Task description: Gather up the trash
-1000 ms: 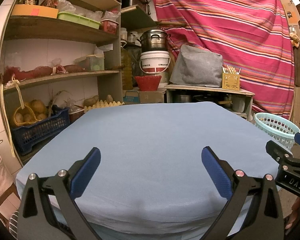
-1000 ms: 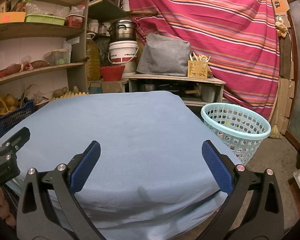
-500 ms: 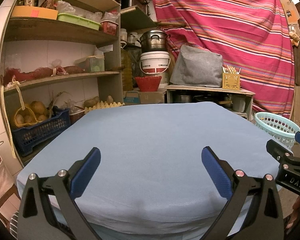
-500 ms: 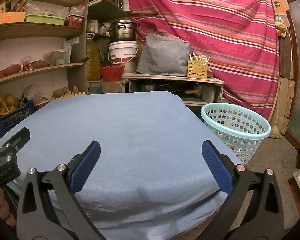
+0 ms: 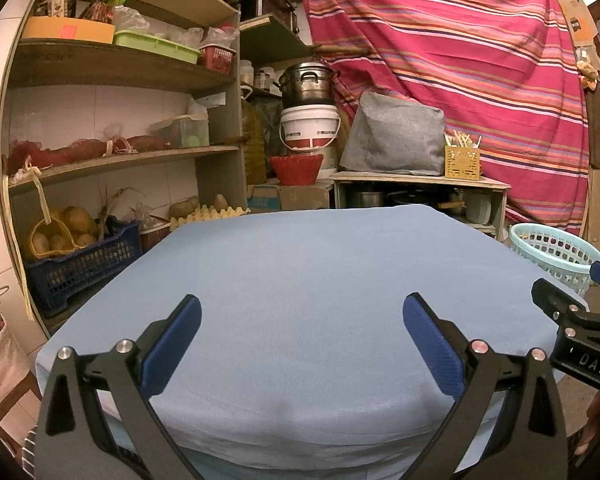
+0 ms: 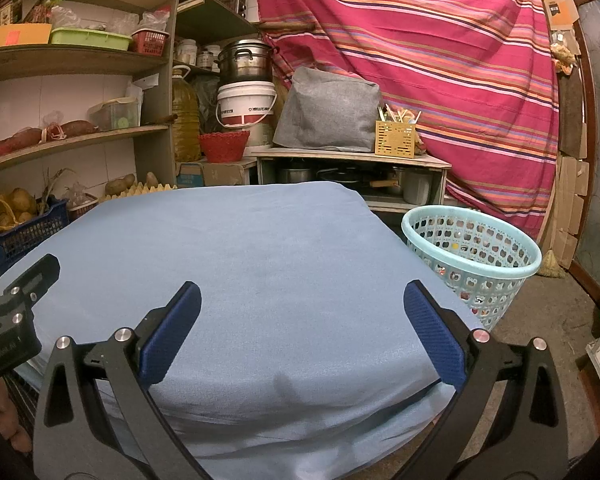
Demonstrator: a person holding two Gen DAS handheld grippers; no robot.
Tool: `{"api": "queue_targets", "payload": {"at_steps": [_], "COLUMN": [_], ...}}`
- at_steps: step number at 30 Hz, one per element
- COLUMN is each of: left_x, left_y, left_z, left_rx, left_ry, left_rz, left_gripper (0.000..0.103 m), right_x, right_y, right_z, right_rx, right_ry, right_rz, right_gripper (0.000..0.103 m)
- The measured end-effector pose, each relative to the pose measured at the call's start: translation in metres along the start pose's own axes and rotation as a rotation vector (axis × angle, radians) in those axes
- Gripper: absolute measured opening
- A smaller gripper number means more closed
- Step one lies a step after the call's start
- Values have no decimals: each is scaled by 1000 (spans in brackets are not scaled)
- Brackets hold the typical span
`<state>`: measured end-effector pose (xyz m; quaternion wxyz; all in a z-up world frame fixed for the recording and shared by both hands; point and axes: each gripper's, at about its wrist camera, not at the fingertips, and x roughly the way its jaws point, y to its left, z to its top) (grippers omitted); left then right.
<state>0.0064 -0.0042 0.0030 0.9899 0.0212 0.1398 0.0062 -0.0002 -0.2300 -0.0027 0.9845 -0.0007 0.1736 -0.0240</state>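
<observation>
Blue cloth (image 6: pixel 260 264) covering table | left gripper (image 5: pixel 300 336) hovering at near edge, fingers spread, holding nothing | right gripper (image 6: pixel 302 330) likewise, near right corner | basket (image 6: pixel 474 256) standing off right edge

Both wrist views look forward from the near edge of the blue-covered counter (image 5: pixel 300 280), close above it; both share the basket (image 6: pixel 472 256).

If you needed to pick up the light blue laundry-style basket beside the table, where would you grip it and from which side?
Grip the basket by its rim, on the near arc by the table, coming down from above with the right gripper. It stands upright with its mouth open; the rolled lip is thin enough for open jaws.
</observation>
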Motion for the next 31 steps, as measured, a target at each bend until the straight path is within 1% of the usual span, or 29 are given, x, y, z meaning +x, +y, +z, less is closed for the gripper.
{"api": "queue_targets", "payload": {"at_steps": [31], "left_x": [1], "left_y": [4], "left_z": [1], "left_rx": [5], "left_ry": [1], "left_rz": [-3], "left_gripper": [98], "right_x": [0], "right_y": [-2], "right_z": [0], "right_rx": [-1], "right_ry": [0], "right_rz": [0], "right_gripper": [99]}}
